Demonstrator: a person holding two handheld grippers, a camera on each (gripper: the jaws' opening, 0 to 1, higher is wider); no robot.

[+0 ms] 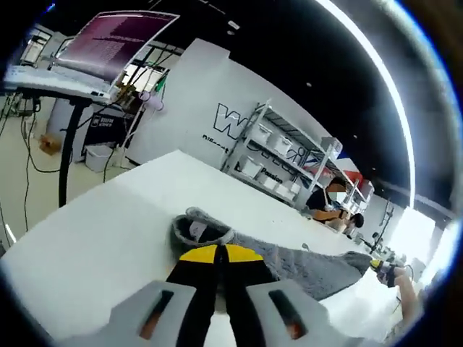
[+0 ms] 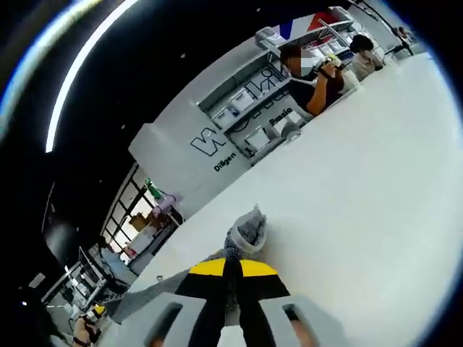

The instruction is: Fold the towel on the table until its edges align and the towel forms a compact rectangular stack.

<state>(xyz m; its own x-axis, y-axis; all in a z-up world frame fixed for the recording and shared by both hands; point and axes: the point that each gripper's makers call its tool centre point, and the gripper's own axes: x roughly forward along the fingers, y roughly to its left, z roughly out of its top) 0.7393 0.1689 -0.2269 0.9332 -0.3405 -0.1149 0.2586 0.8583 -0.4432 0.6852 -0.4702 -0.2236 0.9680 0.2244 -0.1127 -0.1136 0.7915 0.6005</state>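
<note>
Both claws clenched on grey towel (image 1: pixel 289 260), left claw (image 1: pixel 221 254), right claw (image 2: pixel 231 269); pinched corners partly hidden

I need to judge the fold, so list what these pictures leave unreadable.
- Left gripper view: the left gripper, shut on the grey towel, covers the towel's near edge.
- Right gripper view: the right gripper hides the towel below the pinched corner.
- Both views: edge alignment cannot be told.
- Left gripper view: the other gripper is too small to read.
</note>
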